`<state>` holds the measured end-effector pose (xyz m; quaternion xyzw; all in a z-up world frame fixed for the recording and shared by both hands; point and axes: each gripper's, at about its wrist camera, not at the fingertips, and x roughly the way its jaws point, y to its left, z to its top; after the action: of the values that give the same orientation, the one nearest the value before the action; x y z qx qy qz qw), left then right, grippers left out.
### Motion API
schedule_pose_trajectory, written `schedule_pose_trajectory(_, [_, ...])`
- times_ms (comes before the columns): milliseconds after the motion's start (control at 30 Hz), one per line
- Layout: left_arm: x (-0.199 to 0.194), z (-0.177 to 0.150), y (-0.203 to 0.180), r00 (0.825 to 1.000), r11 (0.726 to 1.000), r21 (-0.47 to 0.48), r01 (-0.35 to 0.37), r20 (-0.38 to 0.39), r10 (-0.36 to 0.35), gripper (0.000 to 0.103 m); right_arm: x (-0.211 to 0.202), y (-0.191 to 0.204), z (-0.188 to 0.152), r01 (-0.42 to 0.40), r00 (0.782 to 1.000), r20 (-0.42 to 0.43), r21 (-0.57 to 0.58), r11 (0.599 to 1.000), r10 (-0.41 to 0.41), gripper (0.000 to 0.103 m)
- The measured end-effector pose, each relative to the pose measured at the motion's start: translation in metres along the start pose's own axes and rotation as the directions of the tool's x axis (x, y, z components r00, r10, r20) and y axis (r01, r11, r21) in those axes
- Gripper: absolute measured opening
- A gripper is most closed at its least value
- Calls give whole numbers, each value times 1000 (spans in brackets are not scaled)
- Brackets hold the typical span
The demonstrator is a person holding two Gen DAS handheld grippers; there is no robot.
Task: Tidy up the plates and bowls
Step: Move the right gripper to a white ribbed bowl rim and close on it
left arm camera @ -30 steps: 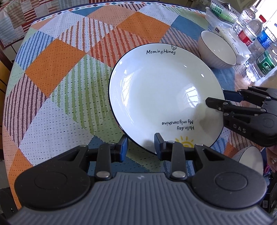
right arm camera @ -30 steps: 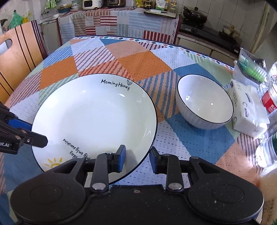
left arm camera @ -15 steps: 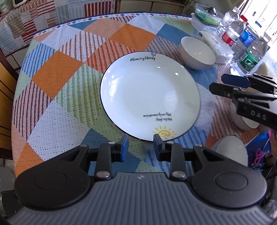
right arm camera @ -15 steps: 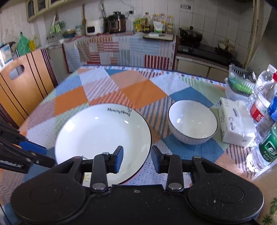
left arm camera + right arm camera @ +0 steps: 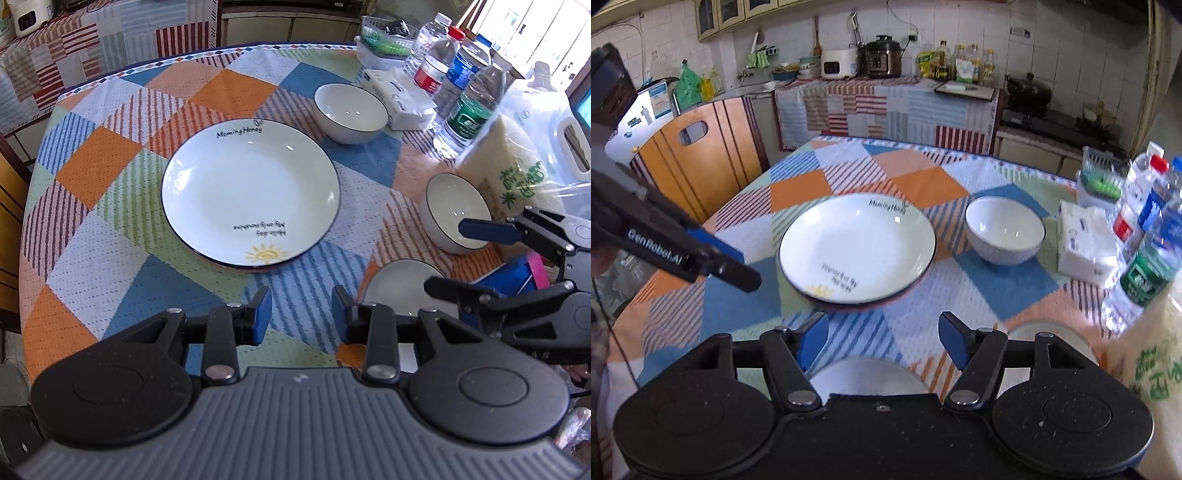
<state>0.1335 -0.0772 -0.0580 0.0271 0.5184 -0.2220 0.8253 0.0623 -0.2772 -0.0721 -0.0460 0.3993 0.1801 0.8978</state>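
A white plate (image 5: 251,192) with a dark rim and "Morning Honey" lettering lies flat mid-table; it also shows in the right wrist view (image 5: 857,245). A white bowl (image 5: 351,112) stands behind it to the right, seen too in the right wrist view (image 5: 1004,230). Two more white bowls (image 5: 456,212) (image 5: 400,286) sit near the right edge. My left gripper (image 5: 301,317) is open and empty, in front of the plate. My right gripper (image 5: 882,339) is open and empty, above the nearest bowl (image 5: 864,376).
Water bottles (image 5: 469,110), a tissue pack (image 5: 399,99), a rice bag (image 5: 506,173) and a plastic basket (image 5: 384,42) crowd the table's right side. A wooden chair (image 5: 701,155) stands at the left. The checkered tablecloth (image 5: 110,155) covers the table.
Both grippers have pulled back and up from the plate, which stays flat on the table. The right gripper's jaws have opened wider. More of the right-side bowls came into view.
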Motion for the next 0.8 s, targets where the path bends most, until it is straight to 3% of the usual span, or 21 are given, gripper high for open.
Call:
schedule_pose_trajectory(133, [3, -7, -14, 1000, 1000, 2, -1, -13, 1, 41, -10, -4, -21, -19, 1000, -3, -17, 1000, 19, 97])
schedule_pose_trajectory(400, [19, -17, -35, 999, 1000, 22, 4, -43, -3, 61, -3, -14, -50, -44, 999, -17, 50, 998, 45, 97])
schedule_pose_trajectory(567, [32, -20, -42, 999, 1000, 31, 0, -52, 1, 71, 3, -9, -63, -61, 997, -49, 30, 998, 62, 97])
schedule_pose_trajectory(800, [45, -25, -48, 998, 999, 16, 49, -51, -48, 74, 14, -1, -77, -28, 995, -102, -45, 999, 23, 97])
